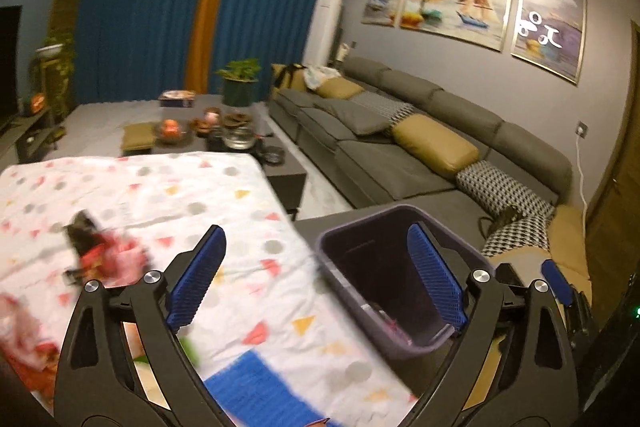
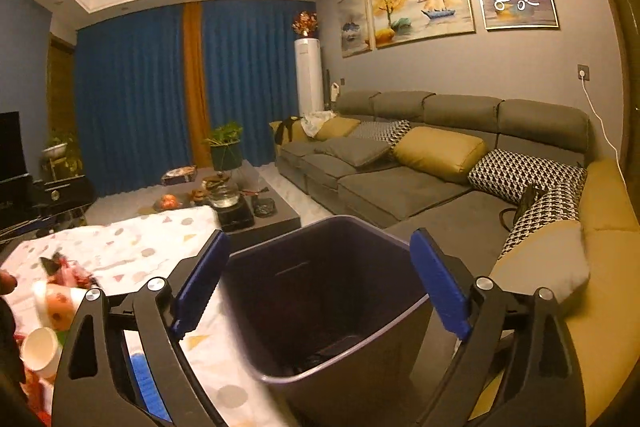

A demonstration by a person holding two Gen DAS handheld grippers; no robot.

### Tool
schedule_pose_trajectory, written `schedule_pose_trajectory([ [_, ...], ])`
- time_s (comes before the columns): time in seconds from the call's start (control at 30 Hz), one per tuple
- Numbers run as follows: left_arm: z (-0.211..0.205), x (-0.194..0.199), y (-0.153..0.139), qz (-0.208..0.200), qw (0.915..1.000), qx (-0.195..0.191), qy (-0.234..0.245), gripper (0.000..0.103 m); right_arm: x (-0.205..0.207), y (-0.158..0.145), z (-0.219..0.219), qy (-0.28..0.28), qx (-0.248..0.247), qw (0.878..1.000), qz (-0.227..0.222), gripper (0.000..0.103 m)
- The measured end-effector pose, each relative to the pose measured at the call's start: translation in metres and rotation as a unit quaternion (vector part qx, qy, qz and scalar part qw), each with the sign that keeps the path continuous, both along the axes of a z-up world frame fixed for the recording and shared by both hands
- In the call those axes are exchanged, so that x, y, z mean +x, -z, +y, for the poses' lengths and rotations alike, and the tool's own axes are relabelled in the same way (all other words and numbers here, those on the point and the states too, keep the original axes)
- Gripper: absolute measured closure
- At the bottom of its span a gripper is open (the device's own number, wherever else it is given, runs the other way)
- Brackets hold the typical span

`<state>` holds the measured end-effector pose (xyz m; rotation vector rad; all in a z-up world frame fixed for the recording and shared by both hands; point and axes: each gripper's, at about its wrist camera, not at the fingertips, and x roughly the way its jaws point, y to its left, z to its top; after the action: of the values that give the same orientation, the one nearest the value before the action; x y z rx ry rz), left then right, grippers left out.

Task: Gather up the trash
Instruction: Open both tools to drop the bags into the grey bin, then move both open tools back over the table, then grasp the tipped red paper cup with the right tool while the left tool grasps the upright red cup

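At the far left of the left wrist view, a crumpled red and black wrapper lies blurred on the bench, which wears a white cloth with coloured triangles and grey dots. Its long axis cannot be told through the blur. In the right wrist view the same wrapper sits at the left edge, with a paper cup below it, lying on its side with its mouth turned toward the lower left, and an orange-patterned cup between them.

The left gripper fills the lower middle of its frame, its blue fingers spread wide with nothing between them; the left one hangs over the cloth, the right one over the bin. The bin is dark, squarish, upright, mouth up, tapering downward, with some scraps at its bottom; it stands just beside the bench's right edge.

The right gripper, lower centre, likewise stands wide open and empty, its fingers straddling the bin mouth from above.

At the right, a grey sofa carries cushions.
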<state>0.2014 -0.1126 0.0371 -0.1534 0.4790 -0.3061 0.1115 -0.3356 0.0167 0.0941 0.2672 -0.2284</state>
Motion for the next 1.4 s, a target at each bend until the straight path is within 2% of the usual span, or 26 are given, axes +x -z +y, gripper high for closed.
schedule_pose_trajectory([
  [0.13, 0.032, -0.033, 0.0, -0.011, 0.9995, 0.002, -0.031, 0.013, -0.018, -0.005, 0.02, -0.021, -0.006, 1.0, -0.007, 0.009],
  [0.27, 0.067, -0.065, 0.01, -0.02, 0.9968, 0.024, -0.074, 0.013, -0.044, -0.005, 0.049, -0.055, -0.026, 0.998, -0.013, 0.008],
  [0.53, 0.145, -0.133, 0.048, -0.008, 0.9854, 0.027, -0.168, 0.013, -0.086, 0.01, 0.102, -0.107, -0.029, 0.994, 0.0, 0.008],
  [0.7, 0.172, -0.164, 0.064, -0.012, 0.9785, 0.04, -0.202, 0.013, -0.113, 0.023, 0.134, -0.139, -0.017, 0.99, 0.004, 0.008],
  [0.9, 0.189, -0.182, 0.074, -0.007, 0.9764, 0.041, -0.212, 0.013, -0.129, 0.043, 0.157, -0.164, -0.01, 0.986, 0.024, 0.008],
  [1.0, 0.194, -0.188, 0.08, -0.003, 0.9772, 0.036, -0.209, 0.013, -0.134, 0.057, 0.169, -0.177, -0.013, 0.983, 0.042, 0.013],
  [1.4, 0.2, -0.204, 0.092, -0.018, 0.9739, 0.044, -0.222, 0.013, -0.137, 0.098, 0.195, -0.227, 0.005, 0.968, 0.104, 0.047],
])
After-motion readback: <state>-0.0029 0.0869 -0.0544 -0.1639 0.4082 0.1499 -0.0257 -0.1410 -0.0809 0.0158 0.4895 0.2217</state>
